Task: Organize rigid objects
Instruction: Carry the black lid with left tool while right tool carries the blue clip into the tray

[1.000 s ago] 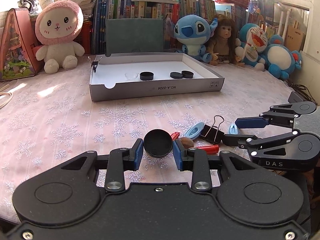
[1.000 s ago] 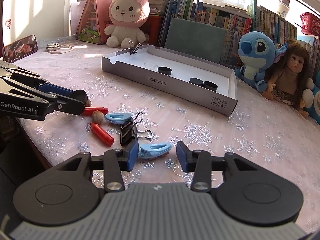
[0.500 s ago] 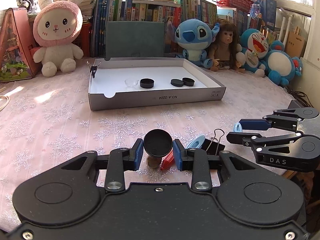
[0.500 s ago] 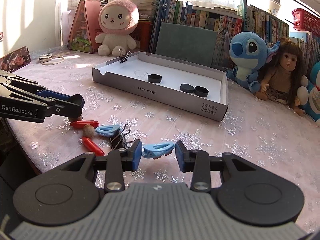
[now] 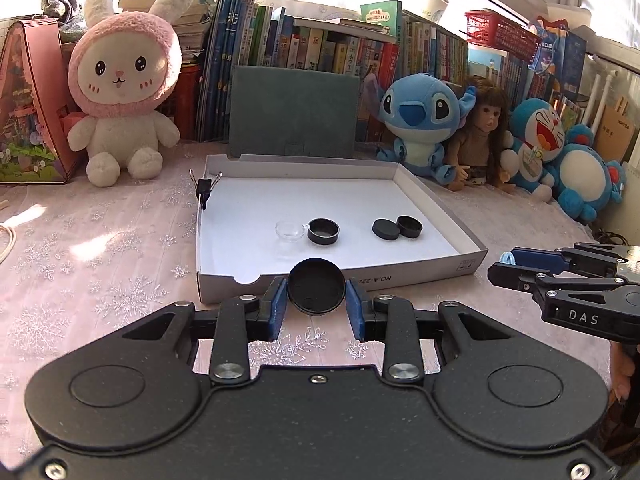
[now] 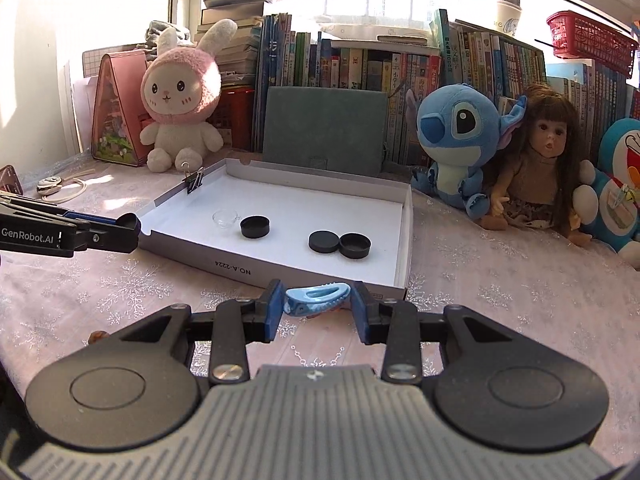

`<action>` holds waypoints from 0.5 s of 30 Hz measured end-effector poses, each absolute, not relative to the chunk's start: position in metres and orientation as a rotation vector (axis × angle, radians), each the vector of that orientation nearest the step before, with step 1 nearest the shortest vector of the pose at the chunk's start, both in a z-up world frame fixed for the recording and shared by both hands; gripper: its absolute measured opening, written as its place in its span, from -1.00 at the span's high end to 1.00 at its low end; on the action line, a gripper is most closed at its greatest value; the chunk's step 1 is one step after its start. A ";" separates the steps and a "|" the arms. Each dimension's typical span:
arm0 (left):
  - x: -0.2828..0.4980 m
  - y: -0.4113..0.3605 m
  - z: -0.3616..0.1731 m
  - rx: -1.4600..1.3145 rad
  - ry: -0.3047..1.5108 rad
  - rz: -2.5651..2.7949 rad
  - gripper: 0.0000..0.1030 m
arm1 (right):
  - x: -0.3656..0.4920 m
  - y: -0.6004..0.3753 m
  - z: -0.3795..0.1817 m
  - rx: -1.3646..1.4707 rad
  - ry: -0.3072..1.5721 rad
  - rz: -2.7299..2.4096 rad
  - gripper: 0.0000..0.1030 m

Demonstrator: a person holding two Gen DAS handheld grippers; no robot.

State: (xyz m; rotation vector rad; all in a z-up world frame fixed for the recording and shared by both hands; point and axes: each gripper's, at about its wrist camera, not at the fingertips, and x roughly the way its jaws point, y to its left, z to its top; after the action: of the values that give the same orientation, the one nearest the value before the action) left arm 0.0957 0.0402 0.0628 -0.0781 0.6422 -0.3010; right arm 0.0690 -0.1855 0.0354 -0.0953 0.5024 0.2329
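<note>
The cap and the clip, each being pinched by jaws, are being carried up off the worktop toward the tray; the right jaws have just been closing on the clip.

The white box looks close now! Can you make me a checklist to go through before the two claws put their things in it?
1. Left claw grips the black lid: ok, pads press on both sides of it.
2. Right claw grips the blue clip: ok. Its jaws have just been closing on it.
3. White box open: ok, flap up.
4. Free room inside: ok, bare floor beside the black caps and clear cup.
5. Claws over the box: not ok, both are short of its front wall.
6. Claws apart: ok.
</note>
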 end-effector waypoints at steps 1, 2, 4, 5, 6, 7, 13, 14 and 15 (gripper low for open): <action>0.103 0.041 0.064 -0.085 0.648 -0.293 0.42 | 0.075 -0.187 0.037 -0.083 0.508 0.228 0.18; 0.109 0.042 0.065 -0.091 0.654 -0.290 0.42 | 0.083 -0.190 0.039 -0.062 0.518 0.221 0.18; 0.125 0.044 0.067 -0.110 0.675 -0.279 0.42 | 0.096 -0.194 0.042 -0.026 0.534 0.203 0.18; 0.133 0.045 0.067 -0.120 0.685 -0.274 0.42 | 0.106 -0.197 0.043 0.007 0.549 0.188 0.19; 0.141 0.046 0.067 -0.131 0.696 -0.268 0.42 | 0.113 -0.200 0.044 0.037 0.563 0.179 0.19; 0.148 0.046 0.067 -0.138 0.704 -0.260 0.42 | 0.120 -0.202 0.046 0.066 0.576 0.171 0.19; 0.183 0.048 0.062 -0.170 0.740 -0.220 0.42 | 0.163 -0.218 0.045 0.278 0.669 0.119 0.19; 0.187 0.048 0.061 -0.173 0.744 -0.214 0.42 | 0.169 -0.218 0.044 0.291 0.676 0.114 0.19; 0.193 0.048 0.060 -0.173 0.750 -0.206 0.42 | 0.174 -0.218 0.043 0.295 0.681 0.104 0.19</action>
State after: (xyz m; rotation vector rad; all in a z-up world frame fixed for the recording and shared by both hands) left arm 0.1926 0.0484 0.0597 -0.1733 0.7496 -0.2062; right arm 0.1736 -0.2179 0.0429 0.2948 0.6813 0.1041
